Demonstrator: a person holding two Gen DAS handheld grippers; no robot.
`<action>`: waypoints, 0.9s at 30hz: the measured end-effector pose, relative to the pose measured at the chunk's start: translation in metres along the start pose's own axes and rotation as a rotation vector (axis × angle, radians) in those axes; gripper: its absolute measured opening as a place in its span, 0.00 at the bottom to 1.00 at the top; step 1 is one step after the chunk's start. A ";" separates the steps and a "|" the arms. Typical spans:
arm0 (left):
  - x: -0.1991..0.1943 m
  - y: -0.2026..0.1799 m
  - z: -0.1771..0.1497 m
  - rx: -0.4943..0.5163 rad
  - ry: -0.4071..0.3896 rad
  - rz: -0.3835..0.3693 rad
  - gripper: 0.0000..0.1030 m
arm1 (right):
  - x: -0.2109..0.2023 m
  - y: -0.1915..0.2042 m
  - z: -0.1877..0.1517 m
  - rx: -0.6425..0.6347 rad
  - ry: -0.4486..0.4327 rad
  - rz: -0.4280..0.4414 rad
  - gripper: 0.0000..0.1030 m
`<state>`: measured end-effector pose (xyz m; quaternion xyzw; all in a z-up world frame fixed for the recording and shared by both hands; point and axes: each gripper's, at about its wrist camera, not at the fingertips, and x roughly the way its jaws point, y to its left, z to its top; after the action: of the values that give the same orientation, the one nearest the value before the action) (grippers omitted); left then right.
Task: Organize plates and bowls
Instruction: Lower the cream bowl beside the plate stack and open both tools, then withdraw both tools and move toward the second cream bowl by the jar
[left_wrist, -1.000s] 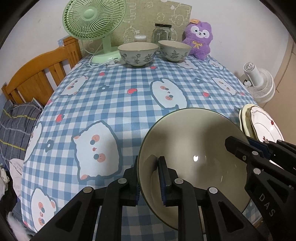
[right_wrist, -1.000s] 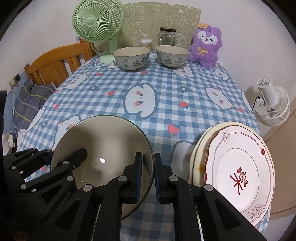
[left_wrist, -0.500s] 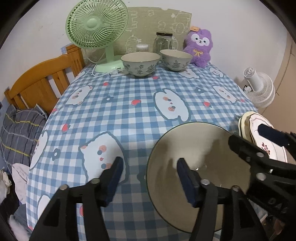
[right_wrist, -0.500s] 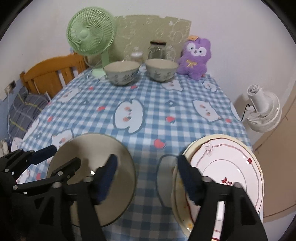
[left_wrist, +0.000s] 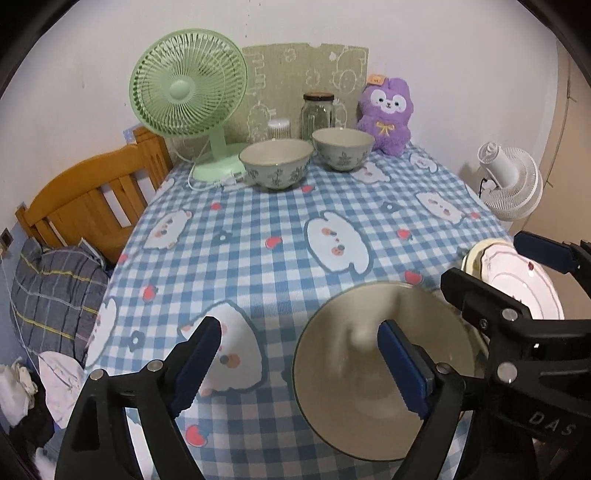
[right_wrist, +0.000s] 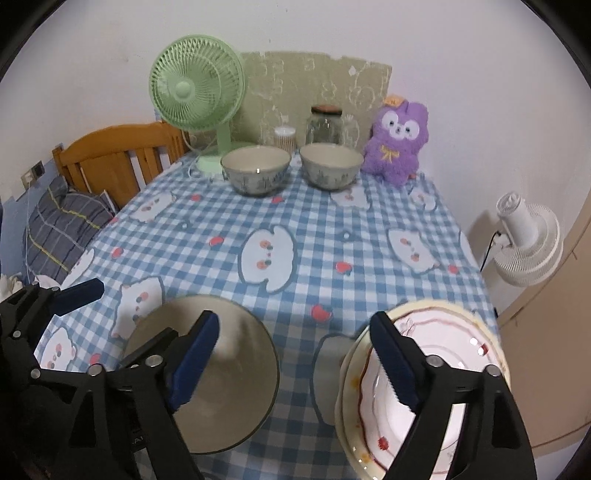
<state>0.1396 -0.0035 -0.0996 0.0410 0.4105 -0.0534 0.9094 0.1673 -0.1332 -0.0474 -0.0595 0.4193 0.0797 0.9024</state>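
A large cream bowl (left_wrist: 343, 376) (right_wrist: 243, 376) with a dark rim sits on the checked tablecloth near the front edge. My left gripper (left_wrist: 297, 332) (right_wrist: 125, 317) hovers above its left rim, jaws still opening, pads clear of it. My right gripper (right_wrist: 295, 325) (left_wrist: 495, 266) hovers above the bowl's right rim, also opening and touching nothing; its right finger hangs over a stack of plates (right_wrist: 443, 354) (left_wrist: 517, 284) with red trim. Two patterned bowls (left_wrist: 275, 166) (left_wrist: 343, 147) stand side by side at the far end.
Behind the far bowls are a green fan (left_wrist: 188, 85), a glass jar (left_wrist: 318, 110) and a purple plush toy (left_wrist: 386, 114). A white fan (left_wrist: 513, 181) stands off the table's right side. A wooden bed frame (left_wrist: 88, 199) and bedding (left_wrist: 55, 288) lie to the left.
Both grippers were shut on the large bowl's rim; they have let go, opened wide and risen. The bowl now rests on the cloth.
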 end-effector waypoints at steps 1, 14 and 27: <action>-0.002 0.000 0.002 0.003 -0.006 0.002 0.87 | -0.003 0.000 0.002 -0.004 -0.012 -0.007 0.88; -0.032 -0.006 0.035 0.027 -0.079 0.008 0.92 | -0.031 -0.012 0.033 -0.008 -0.078 -0.016 0.91; -0.041 -0.006 0.066 0.018 -0.115 0.018 0.98 | -0.039 -0.023 0.061 -0.007 -0.097 -0.010 0.91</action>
<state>0.1614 -0.0144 -0.0255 0.0499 0.3565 -0.0510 0.9316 0.1925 -0.1486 0.0220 -0.0610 0.3745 0.0796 0.9218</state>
